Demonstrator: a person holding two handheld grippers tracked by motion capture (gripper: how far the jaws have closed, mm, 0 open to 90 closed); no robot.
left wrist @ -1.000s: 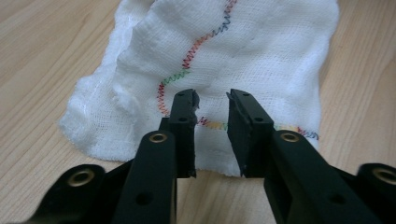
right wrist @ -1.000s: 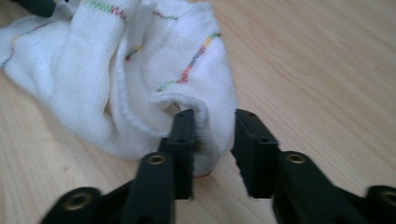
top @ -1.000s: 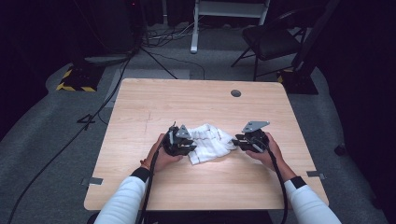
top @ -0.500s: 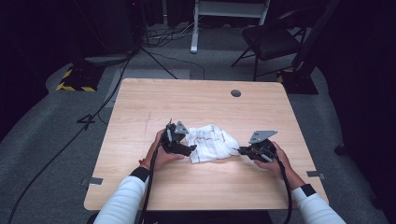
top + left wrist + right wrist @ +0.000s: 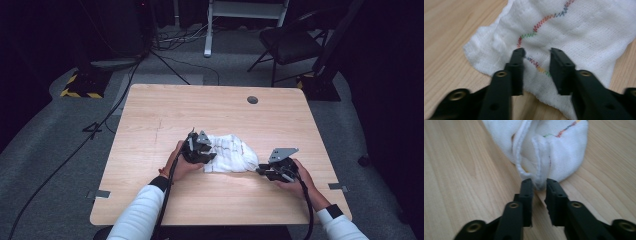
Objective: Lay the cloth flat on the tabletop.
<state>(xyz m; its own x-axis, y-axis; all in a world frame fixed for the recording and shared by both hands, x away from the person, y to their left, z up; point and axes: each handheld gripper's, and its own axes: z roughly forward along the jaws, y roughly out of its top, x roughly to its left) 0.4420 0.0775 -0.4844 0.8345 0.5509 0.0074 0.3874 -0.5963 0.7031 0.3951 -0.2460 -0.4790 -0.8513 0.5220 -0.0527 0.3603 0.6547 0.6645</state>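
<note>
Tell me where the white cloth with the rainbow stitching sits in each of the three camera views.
High view: white cloth lies crumpled at table centre, between the two grippers.
Left gripper view: it spreads across the upper right, beyond and under the jaw tips.
Right gripper view: top centre, a hemmed fold reaching down between the jaws.
Shared landmark: the rainbow zigzag stitching.

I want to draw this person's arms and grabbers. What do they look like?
Each arm wears a white sleeve with a dark cuff. The left gripper and right gripper are black, each with two flat, straight jaws and brass-coloured screws. A grey three-cornered plate sits on top, and a black cable trails back.
</note>
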